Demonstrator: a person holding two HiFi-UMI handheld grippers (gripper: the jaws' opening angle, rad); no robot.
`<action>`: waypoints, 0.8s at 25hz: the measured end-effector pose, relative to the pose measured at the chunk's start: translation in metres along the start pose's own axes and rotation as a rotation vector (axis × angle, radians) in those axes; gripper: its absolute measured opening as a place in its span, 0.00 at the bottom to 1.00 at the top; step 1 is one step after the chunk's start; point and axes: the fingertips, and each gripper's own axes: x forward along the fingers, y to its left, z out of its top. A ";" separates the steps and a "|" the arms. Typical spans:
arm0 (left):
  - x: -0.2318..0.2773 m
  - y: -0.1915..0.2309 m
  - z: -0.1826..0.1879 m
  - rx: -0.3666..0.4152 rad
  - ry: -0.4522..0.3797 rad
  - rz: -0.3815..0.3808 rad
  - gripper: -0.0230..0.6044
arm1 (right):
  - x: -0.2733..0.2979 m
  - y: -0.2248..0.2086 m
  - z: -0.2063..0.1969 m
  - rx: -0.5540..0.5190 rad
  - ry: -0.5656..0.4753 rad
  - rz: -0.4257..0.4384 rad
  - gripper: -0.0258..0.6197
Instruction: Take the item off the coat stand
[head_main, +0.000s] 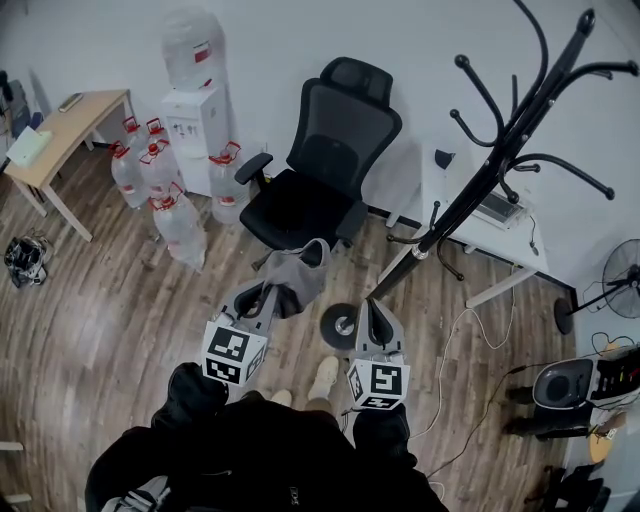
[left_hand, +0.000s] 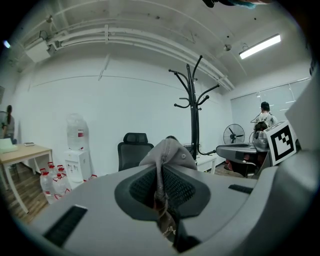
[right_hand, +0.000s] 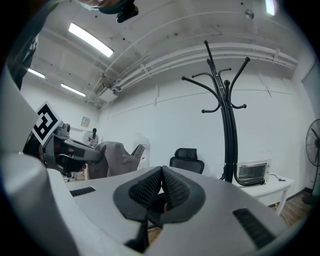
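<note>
A grey fabric item (head_main: 300, 268) hangs clear of the black coat stand (head_main: 500, 150), pinched in my left gripper (head_main: 268, 292). In the left gripper view the cloth (left_hand: 167, 152) bunches up out of the shut left gripper (left_hand: 162, 172), and the stand (left_hand: 194, 125) rises behind it with bare hooks. My right gripper (head_main: 372, 305) sits low beside the stand's pole, near its round base (head_main: 340, 325). In the right gripper view the right gripper (right_hand: 161, 185) has its pads together with nothing seen between them. The grey item (right_hand: 117, 157) shows at left and the coat stand (right_hand: 229, 135) at right.
A black office chair (head_main: 315, 170) stands just beyond the grippers. Several water bottles (head_main: 160, 190) and a dispenser (head_main: 195, 110) are at back left beside a wooden desk (head_main: 60, 130). A white table (head_main: 470, 240), a fan (head_main: 620, 280) and floor cables lie right. A person (left_hand: 264, 117) stands far off.
</note>
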 end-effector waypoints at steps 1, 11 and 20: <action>0.000 0.000 -0.001 -0.001 -0.001 0.000 0.10 | 0.000 0.001 0.000 -0.001 0.004 0.001 0.06; 0.009 -0.005 0.001 0.002 -0.001 -0.007 0.10 | 0.005 -0.007 -0.002 -0.001 0.010 0.002 0.06; 0.015 -0.011 0.000 0.002 0.001 -0.018 0.10 | 0.002 -0.014 -0.006 0.001 0.015 -0.007 0.06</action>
